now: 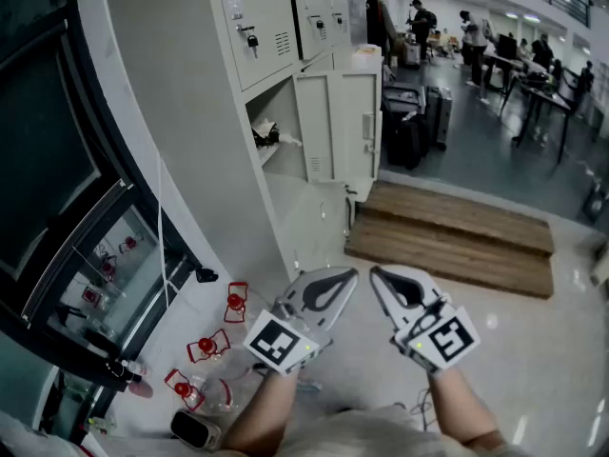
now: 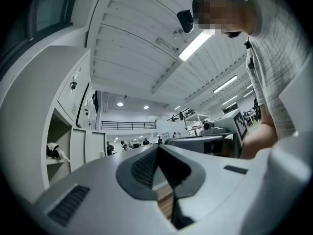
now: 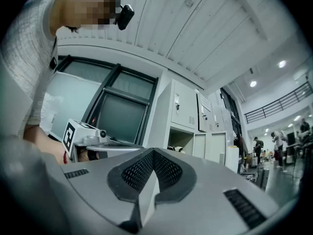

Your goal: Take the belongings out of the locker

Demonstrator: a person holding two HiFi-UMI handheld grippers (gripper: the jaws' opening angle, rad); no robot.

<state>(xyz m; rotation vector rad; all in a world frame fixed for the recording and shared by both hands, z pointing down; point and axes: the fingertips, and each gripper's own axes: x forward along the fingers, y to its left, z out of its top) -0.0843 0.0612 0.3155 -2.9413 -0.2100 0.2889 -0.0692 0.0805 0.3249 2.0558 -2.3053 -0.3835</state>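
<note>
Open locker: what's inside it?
A small dark-and-white bundle lies on the shelf of the open locker, near the front edge. It is too small to identify. The locker's frame cuts off the deeper interior.

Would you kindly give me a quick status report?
Left gripper and right gripper shut, empty. Belongings inside open locker, untouched. Door swung wide, nothing in the way.

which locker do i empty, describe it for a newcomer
Start at the bank of pale grey metal lockers beside the dark window wall. At its near end, below the closed door with a key in its lock, is the open compartment. Unlike the closed one, its door hangs open and a dark and white bundle lies inside.
</note>
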